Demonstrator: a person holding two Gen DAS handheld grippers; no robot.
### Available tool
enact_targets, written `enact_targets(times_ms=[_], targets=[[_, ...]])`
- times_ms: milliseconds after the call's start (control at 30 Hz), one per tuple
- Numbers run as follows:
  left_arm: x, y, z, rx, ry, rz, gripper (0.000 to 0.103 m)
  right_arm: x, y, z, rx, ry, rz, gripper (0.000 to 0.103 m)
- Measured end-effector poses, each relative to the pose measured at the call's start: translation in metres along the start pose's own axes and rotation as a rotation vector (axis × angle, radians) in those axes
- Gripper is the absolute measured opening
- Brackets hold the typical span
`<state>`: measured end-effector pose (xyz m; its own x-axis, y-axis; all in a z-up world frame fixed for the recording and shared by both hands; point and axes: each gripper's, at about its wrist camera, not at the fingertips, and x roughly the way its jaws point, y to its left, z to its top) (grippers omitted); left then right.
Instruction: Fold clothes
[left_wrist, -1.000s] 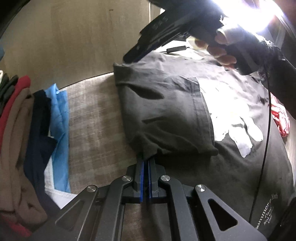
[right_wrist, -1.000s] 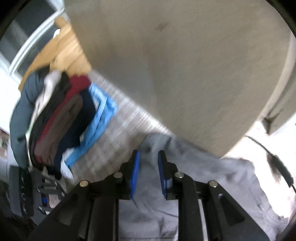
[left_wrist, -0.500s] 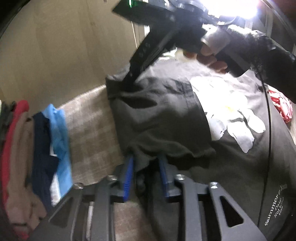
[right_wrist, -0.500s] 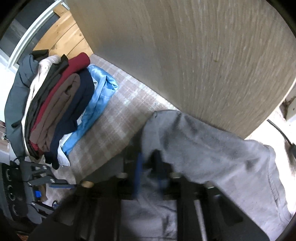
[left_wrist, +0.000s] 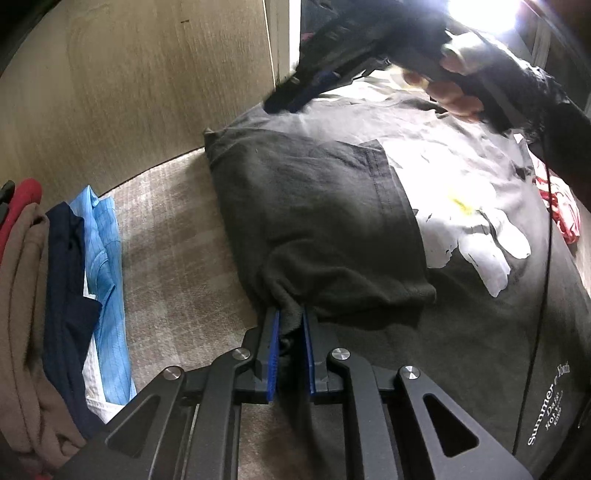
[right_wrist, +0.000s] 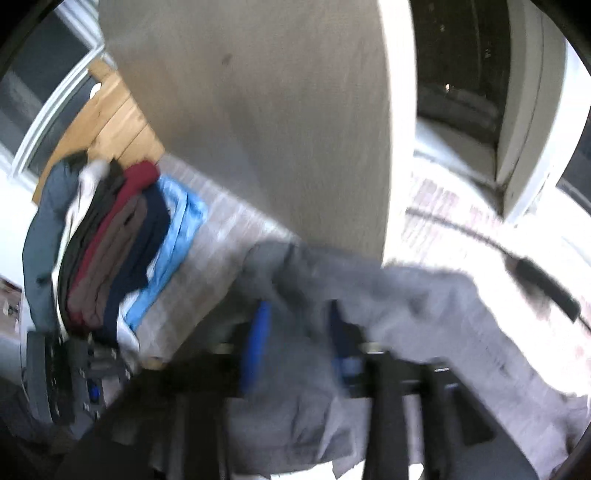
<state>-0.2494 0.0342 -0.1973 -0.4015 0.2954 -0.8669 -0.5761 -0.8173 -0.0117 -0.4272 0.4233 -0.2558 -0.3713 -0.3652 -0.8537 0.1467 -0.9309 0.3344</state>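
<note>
The left tongs (left_wrist: 290, 332) pinch a bunched edge of the black T-shirt (left_wrist: 332, 221), which spreads flat ahead. The right tongs (right_wrist: 299, 332), blurred, stand spread over its far corner. Folded clothes (left_wrist: 55, 295) lie stacked left.

Left gripper (left_wrist: 290, 325): matte black frame with triangular cut-outs in the outer links, round silver screws at the pivots, blue pads (left_wrist: 273, 354) lining both fingers. Right gripper (right_wrist: 297, 332): same black frame and blue pads, blurred in its own view. Right hand (left_wrist: 458, 74): bare fingertips, black fingerless glove, dark sleeve. A thin black cable (left_wrist: 543, 295) hangs below the wrist.
</note>
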Motion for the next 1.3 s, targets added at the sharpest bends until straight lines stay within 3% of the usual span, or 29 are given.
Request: enact_targets(times_ms=[200,233,267,300,367,467,533,567,600,733,867,967,1033,1167,1233,1300], targets=[[0.001,0.0,-0.001,-0.005,0.001,-0.001,0.011,-0.009,-0.019,-0.042,0.047,0.036,-0.025,0.045],[0.001,0.0,-0.001,-0.006,0.001,0.0,0.011,-0.009,-0.018,-0.045,0.033,0.047,-0.048,0.04],[0.001,0.0,-0.001,-0.006,0.002,0.0,0.011,-0.008,-0.016,-0.047,0.017,0.058,-0.074,0.015],[0.001,0.0,-0.002,-0.006,0.003,0.001,0.011,-0.008,-0.015,-0.049,0.001,0.069,-0.101,0.006],[0.001,0.0,-0.002,-0.008,0.007,0.002,0.012,-0.008,-0.011,-0.054,-0.031,0.091,-0.153,0.006],[-0.002,-0.001,-0.002,-0.013,0.031,0.007,0.018,-0.016,-0.01,-0.053,-0.037,0.068,-0.243,0.008],[-0.009,0.001,-0.006,-0.031,0.045,0.017,0.017,-0.026,-0.003,-0.047,-0.026,0.027,-0.224,0.024],[-0.014,0.001,-0.008,-0.042,0.044,0.018,0.017,-0.029,0.001,-0.045,-0.032,0.006,-0.221,0.037],[-0.021,0.001,-0.012,-0.053,0.04,0.018,0.017,-0.032,0.008,-0.042,-0.054,-0.027,-0.211,0.042],[-0.044,-0.003,-0.031,-0.087,0.044,0.021,0.017,-0.021,0.04,-0.024,-0.148,-0.07,-0.146,0.042],[-0.063,-0.01,-0.061,-0.13,0.081,0.031,0.017,0.025,0.075,-0.018,-0.245,0.003,-0.098,0.042],[-0.083,-0.009,-0.085,-0.196,0.091,0.034,0.017,0.054,0.091,-0.02,-0.308,0.042,-0.147,0.043],[-0.096,-0.009,-0.101,-0.238,0.098,0.045,0.018,0.05,0.102,-0.021,-0.319,0.023,-0.17,0.043],[-0.12,-0.012,-0.132,-0.305,0.099,0.068,0.018,0.0,0.11,-0.05,-0.295,-0.051,-0.066,0.043],[-0.125,-0.013,-0.14,-0.33,0.089,0.044,0.019,-0.013,0.112,-0.078,-0.313,-0.045,-0.037,0.043],[-0.124,-0.013,-0.135,-0.325,0.076,0.033,0.019,-0.008,0.117,-0.093,-0.344,-0.017,-0.079,0.043]])
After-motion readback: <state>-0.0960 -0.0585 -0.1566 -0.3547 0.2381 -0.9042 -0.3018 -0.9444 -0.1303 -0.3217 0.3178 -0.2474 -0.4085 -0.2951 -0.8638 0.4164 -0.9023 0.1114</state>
